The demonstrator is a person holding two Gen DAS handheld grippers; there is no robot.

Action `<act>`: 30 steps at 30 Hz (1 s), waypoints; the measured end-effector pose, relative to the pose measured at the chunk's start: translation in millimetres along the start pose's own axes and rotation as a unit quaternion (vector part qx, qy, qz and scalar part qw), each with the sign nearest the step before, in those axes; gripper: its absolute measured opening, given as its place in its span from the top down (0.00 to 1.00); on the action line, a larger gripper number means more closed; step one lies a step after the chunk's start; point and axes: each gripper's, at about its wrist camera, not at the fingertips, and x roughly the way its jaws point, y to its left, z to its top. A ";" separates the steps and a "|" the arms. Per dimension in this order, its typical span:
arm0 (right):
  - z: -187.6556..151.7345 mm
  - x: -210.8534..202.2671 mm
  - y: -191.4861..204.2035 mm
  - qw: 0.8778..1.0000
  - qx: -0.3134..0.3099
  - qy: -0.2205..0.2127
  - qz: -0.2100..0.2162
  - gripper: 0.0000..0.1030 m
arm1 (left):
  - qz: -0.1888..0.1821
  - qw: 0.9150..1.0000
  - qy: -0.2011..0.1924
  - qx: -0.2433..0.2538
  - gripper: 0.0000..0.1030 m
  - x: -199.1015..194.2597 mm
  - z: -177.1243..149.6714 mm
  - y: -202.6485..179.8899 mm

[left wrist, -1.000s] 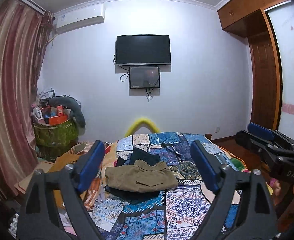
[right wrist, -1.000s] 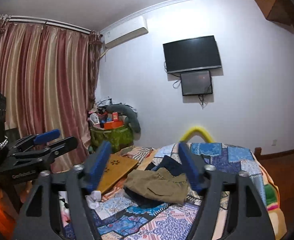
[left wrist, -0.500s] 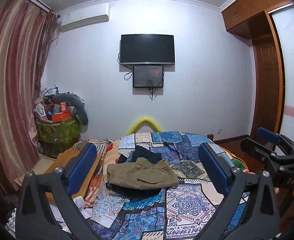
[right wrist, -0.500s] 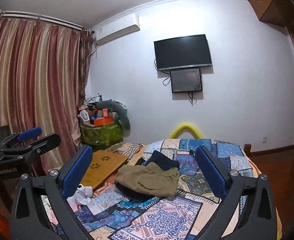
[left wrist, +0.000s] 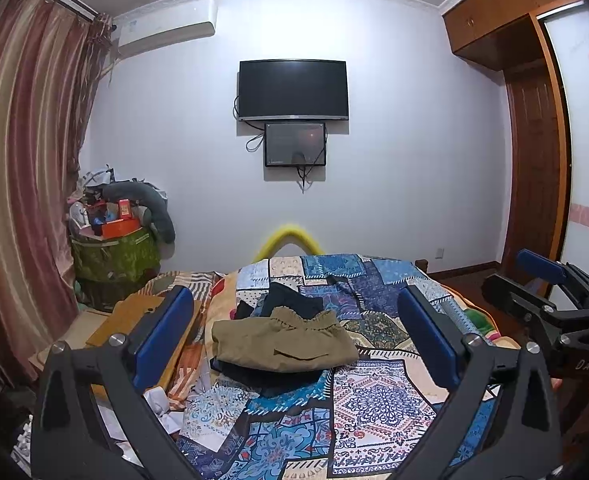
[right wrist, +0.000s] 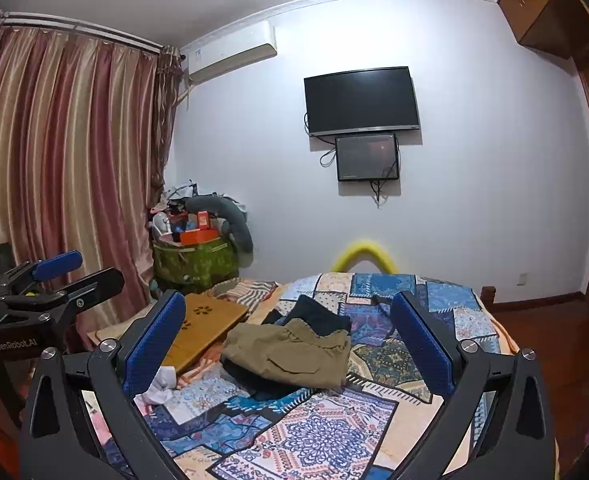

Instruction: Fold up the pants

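Khaki pants [left wrist: 282,342] [right wrist: 290,354] lie folded in a compact pile on the patchwork quilt [left wrist: 374,396] [right wrist: 318,436], resting on a dark garment [left wrist: 290,302] [right wrist: 318,316] that sticks out behind and beneath them. My left gripper [left wrist: 294,340] is open wide, its blue pads [left wrist: 162,338] framing the pile from well short of it. My right gripper [right wrist: 290,344] is likewise open wide and held back from the pants, with nothing between its blue pads [right wrist: 422,348]. Each gripper shows at the edge of the other's view: the right gripper [left wrist: 550,292], the left gripper [right wrist: 50,284].
A wooden lap board [right wrist: 206,328] lies on the bed's left side beside white crumpled cloth [right wrist: 160,384]. A green hamper [left wrist: 114,260] piled with clutter stands by the striped curtain [left wrist: 18,180]. A television [left wrist: 293,90] hangs on the far wall; a wooden wardrobe [left wrist: 534,152] stands at the right.
Both grippers' jaws have spread wider. The right view has swung right, so the pants now sit centred between its pads. The pants have not moved.
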 end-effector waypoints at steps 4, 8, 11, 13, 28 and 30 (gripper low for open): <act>-0.7 0.1 -2.5 1.000 0.005 0.005 0.001 0.01 | -0.003 1.000 0.002 0.001 0.00 1.9 -1.1 0.2; -1.2 0.4 -3.9 1.000 0.007 0.006 -0.002 0.01 | -0.004 1.000 0.004 0.001 0.00 3.4 -2.6 -0.3; -1.4 -0.2 -5.8 1.000 0.009 0.007 -0.005 0.01 | -0.007 1.000 0.007 0.000 0.00 4.6 -2.6 -0.2; -1.3 -1.2 -6.8 1.000 0.010 0.007 -0.008 0.01 | -0.008 1.000 0.009 -0.001 0.00 6.7 -2.8 -0.7; -0.8 -2.8 -8.1 1.000 0.015 0.010 -0.012 0.01 | -0.014 1.000 0.015 0.001 0.00 15.4 -7.2 -2.4; -0.5 -3.6 -8.4 1.000 0.016 0.010 -0.013 0.01 | -0.015 1.000 0.016 0.000 0.00 15.3 -7.3 -2.2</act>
